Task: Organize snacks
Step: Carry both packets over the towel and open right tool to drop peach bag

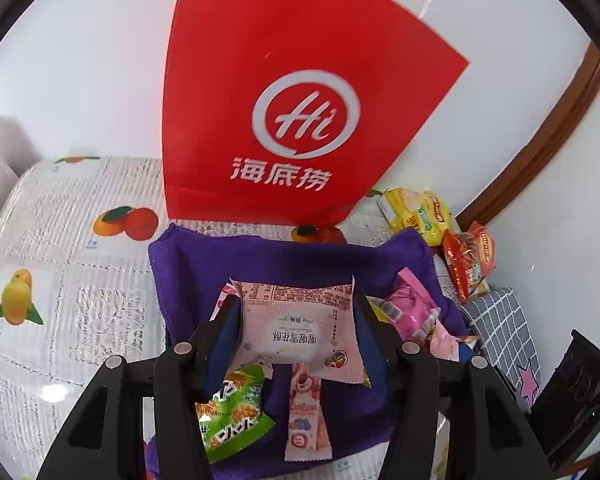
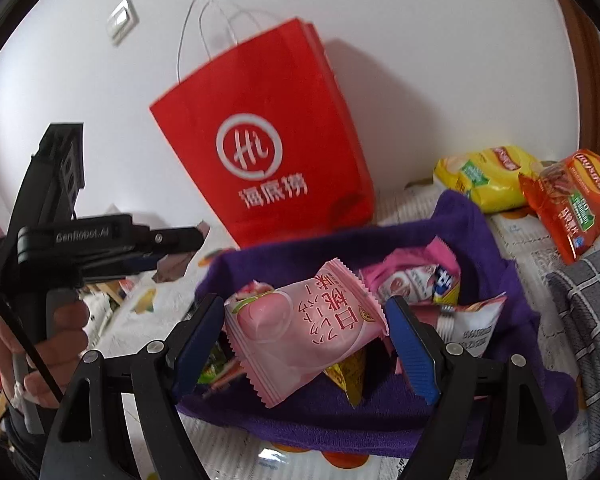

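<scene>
table (image 1: 60, 280): fruit-print cloth | on it: red bag (image 1: 284, 92), purple towel (image 1: 188, 264), chip packets (image 2: 540, 184)

- A white wall (image 2: 420, 60) stood behind the table.
- A wall switch (image 2: 121, 20) was mounted upper left.
- Brown wooden trim (image 1: 556, 128) ran along the right.
- A fruit-print tablecloth (image 1: 80, 272) covered the table.

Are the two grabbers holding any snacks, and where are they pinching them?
Yes. The left gripper pinches the pale pink packet by its two side edges. The right gripper pinches the peach packet across its two crimped ends.
</scene>
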The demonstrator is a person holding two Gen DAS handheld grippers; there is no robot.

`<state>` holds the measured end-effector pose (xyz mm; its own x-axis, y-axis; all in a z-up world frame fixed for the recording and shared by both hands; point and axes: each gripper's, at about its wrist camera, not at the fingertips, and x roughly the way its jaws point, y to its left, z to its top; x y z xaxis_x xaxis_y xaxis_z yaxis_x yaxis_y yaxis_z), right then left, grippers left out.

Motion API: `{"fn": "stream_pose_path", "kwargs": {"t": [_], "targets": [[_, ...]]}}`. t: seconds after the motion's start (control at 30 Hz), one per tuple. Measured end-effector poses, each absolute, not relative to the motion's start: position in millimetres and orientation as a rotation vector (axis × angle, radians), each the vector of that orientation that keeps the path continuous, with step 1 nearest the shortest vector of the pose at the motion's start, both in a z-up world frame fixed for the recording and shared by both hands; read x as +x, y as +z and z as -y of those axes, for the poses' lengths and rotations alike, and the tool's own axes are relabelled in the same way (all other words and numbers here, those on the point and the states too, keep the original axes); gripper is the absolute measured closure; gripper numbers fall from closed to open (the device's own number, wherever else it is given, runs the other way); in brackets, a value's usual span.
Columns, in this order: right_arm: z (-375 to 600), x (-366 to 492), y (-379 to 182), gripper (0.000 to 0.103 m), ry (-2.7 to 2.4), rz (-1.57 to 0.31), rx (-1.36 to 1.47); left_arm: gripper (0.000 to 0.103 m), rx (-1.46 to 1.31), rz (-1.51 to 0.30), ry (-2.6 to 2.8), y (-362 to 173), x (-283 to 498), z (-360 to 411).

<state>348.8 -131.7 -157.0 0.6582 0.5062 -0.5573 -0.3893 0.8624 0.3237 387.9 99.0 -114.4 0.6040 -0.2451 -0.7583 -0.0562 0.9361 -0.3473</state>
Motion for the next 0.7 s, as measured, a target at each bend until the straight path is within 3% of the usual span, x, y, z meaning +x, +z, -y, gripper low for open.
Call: {"fn": "stream_pose_path", "kwargs": {"t": [0.7], "targets": [[129.8, 358.8, -174.4, 0.017, 0.473, -0.744, 0.195, 0.046, -0.403, -1.012, -0.108, -152.5, 405.8, -100.8]]}}
